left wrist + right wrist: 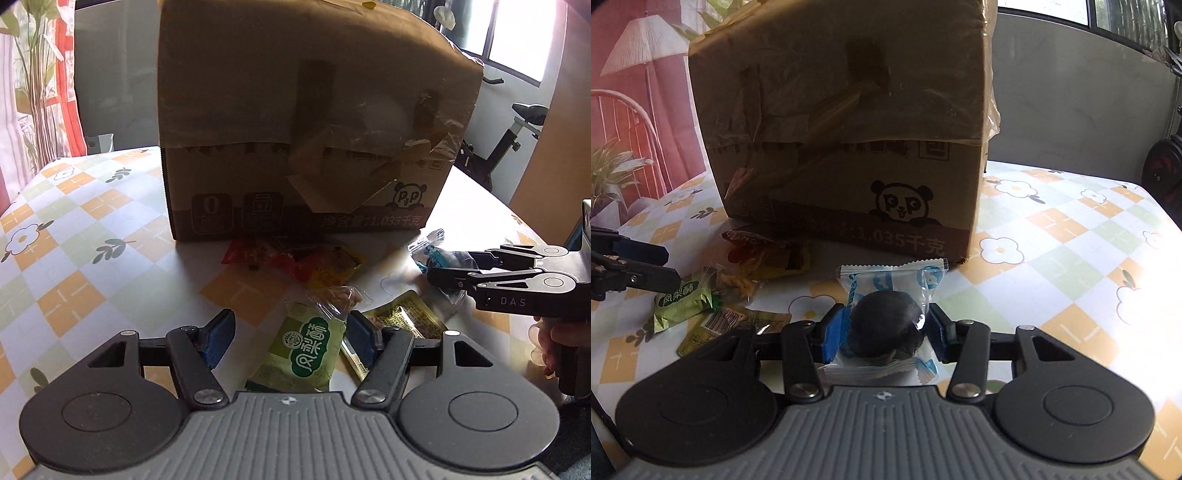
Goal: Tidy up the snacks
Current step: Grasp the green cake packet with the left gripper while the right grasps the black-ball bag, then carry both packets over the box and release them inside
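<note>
Gripping: right gripper (884,332) closes its blue pads on the clear blue-printed wrapper holding a dark round cake (884,326); the left pad presses the wrapper, the right pad sits at its edge.
Left gripper (290,334): jaws at a middling gap, nothing held, poised over the green foil pineapple-cake packet (306,350) lying between its pads on the table.
Loose snacks: red and yellow sachets (295,264) at the box's foot; a clear-wrapped brown sweet (341,297) and a gold foil packet (402,321) just beside the green one.
Container: tall brown cardboard box with panda print (849,147), upright behind the pile on the checked floral tablecloth (85,236).
Step in hand, judged: securing the cake for lifting.
Advice: squeeze gently across the cake's middle; the filling looks soft. Lift straight, clearing the box's wall.
Risk: slippery film sliding out; left jaws catching the gold packet too.
</note>
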A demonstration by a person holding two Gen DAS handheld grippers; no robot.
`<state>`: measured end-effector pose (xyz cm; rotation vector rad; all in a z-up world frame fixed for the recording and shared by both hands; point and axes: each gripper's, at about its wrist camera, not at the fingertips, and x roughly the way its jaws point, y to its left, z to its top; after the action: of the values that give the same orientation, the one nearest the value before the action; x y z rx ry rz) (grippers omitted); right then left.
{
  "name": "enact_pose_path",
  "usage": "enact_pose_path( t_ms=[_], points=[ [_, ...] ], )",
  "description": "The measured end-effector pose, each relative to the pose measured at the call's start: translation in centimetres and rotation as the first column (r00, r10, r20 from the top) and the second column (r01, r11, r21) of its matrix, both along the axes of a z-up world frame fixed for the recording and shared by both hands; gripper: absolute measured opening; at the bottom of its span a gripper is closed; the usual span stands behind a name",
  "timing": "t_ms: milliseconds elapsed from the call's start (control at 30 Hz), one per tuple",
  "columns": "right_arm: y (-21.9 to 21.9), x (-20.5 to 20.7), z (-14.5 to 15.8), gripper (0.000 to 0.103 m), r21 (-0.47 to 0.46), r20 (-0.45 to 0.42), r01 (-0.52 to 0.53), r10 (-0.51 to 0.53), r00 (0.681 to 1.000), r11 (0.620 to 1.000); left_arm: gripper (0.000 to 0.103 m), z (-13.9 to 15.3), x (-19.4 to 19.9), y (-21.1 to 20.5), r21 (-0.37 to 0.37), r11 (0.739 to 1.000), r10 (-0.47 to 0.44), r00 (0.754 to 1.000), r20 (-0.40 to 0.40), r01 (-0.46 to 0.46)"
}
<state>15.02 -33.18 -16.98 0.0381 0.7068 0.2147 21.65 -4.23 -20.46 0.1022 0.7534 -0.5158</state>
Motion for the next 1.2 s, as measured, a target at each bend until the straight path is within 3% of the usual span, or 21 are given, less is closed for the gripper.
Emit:
enact_pose_path(
  t_ms=[433, 600, 800, 1200],
  points=[
    [-1.1, -0.3, 0.0, 0.049, 0.048, 0.002, -0.001, 0.001, 1.0, 0.999, 0.068, -1.7, -0.1, -1.6, 0.048, 0.999, -0.008, 1.0, -0.018, 0.009],
    [-1.4, -0.5, 0.1, 0.049, 0.054, 0.0, 0.001, -0.001, 1.0, 0.999, 0.046, -1.6, -0.5, -1.0, 0.036, 0.999, 0.011, 1.0, -0.008, -0.011],
    [-1.1, -0.5, 0.0, 0.049, 0.052, -0.001, 0.003, -0.002, 1.0, 0.999, 0.041, -1.2, -0.4, 0.2, -0.059, 0.996, 0.063, 0.997, -0.051, -0.066],
    [-1.2, -0.4, 0.3, 0.049, 0.072, -0.017, -0.001, 0.002, 1.0, 0.997, 0.041, 1.6, -1.0, 1.7, -0.049, 0.994, 0.096, 0.993, 0.076, -0.093]
  ],
)
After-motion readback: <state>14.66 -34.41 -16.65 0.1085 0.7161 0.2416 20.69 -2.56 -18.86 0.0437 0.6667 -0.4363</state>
